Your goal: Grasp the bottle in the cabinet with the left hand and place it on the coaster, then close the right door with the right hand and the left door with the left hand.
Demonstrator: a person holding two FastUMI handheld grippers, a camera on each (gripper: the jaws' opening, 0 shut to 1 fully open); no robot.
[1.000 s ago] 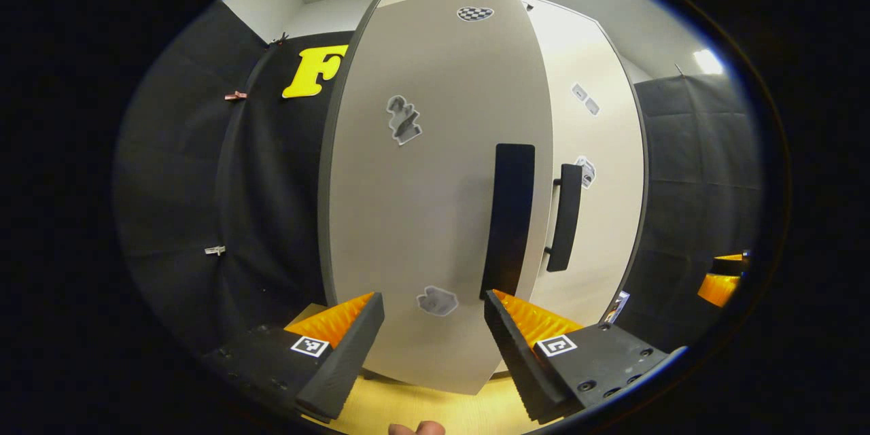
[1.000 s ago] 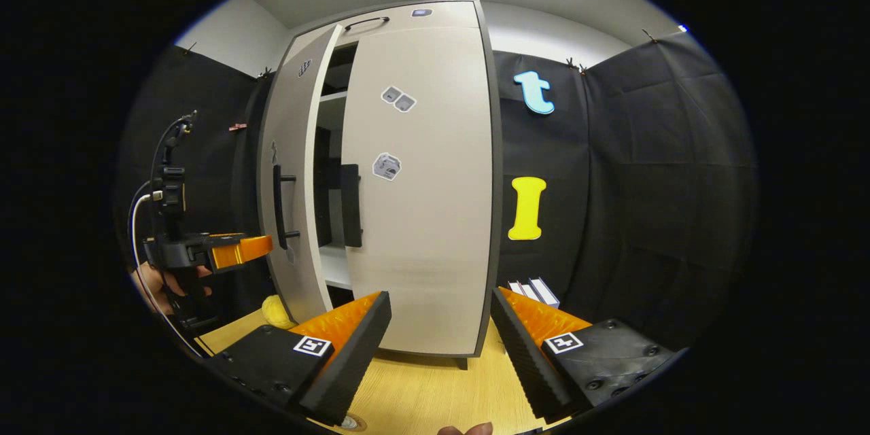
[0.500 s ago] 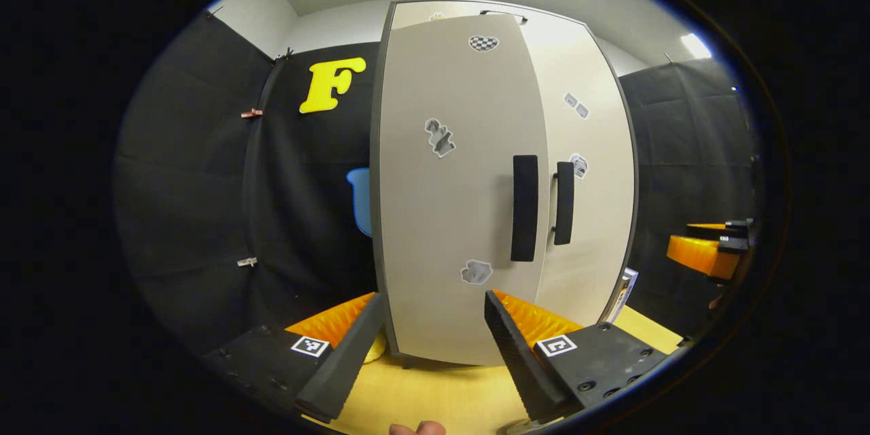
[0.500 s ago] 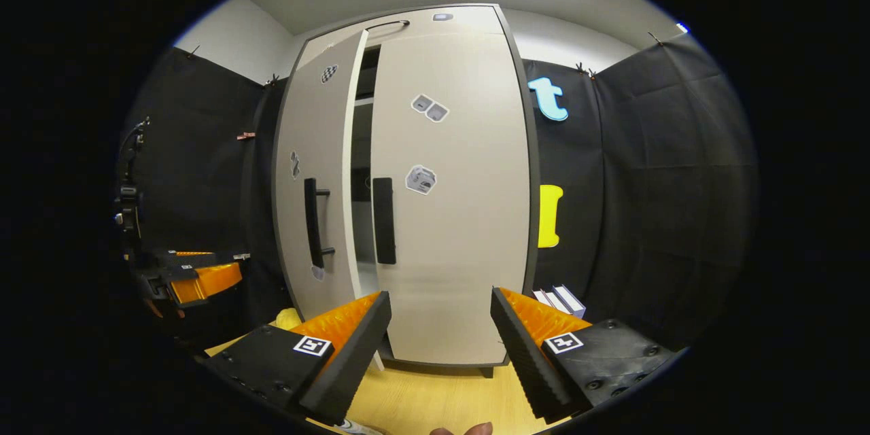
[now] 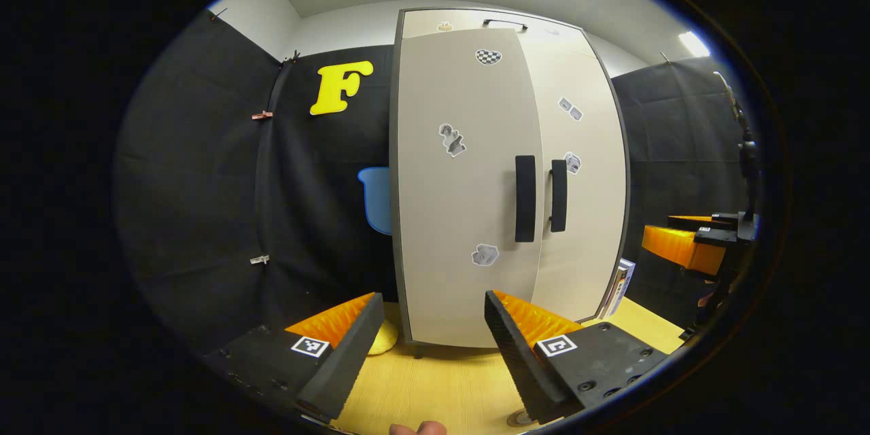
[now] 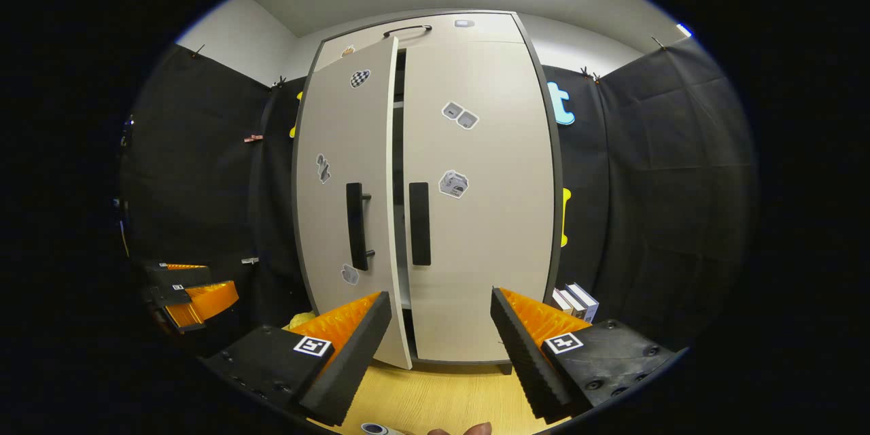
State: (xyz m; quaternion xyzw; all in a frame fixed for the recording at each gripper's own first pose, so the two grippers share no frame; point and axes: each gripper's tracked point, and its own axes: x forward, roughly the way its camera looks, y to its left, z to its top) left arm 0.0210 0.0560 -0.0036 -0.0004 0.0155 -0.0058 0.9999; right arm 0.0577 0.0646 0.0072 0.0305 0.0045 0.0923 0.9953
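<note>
Looking along my left gripper (image 5: 429, 346), I find its jaws spread wide and holding nothing, with the cabinet (image 5: 506, 177) straight ahead of them and well apart. My right gripper (image 6: 438, 346) is likewise wide apart and empty, facing the same cabinet; it also appears far off to the right of the left jaws (image 5: 686, 248), and the left one shows low and far left of the right jaws (image 6: 194, 296). Beyond the right jaws the right door (image 6: 482, 197) sits flush, while the left door (image 6: 346, 197) stands slightly ajar, a dark slit showing between the two beside its handle (image 6: 355, 225). I judge both hands are held back because the doors are nearly done, and that left door wants one last push. The bottle itself I cannot make out; a round rim (image 5: 520, 418) just below the left jaws may be it or the coaster, too cut off to tell. Small stickers (image 6: 454, 184) dot the doors, but nothing on them is legible, and the books (image 6: 576, 300) beside the cabinet show no readable titles.
</note>
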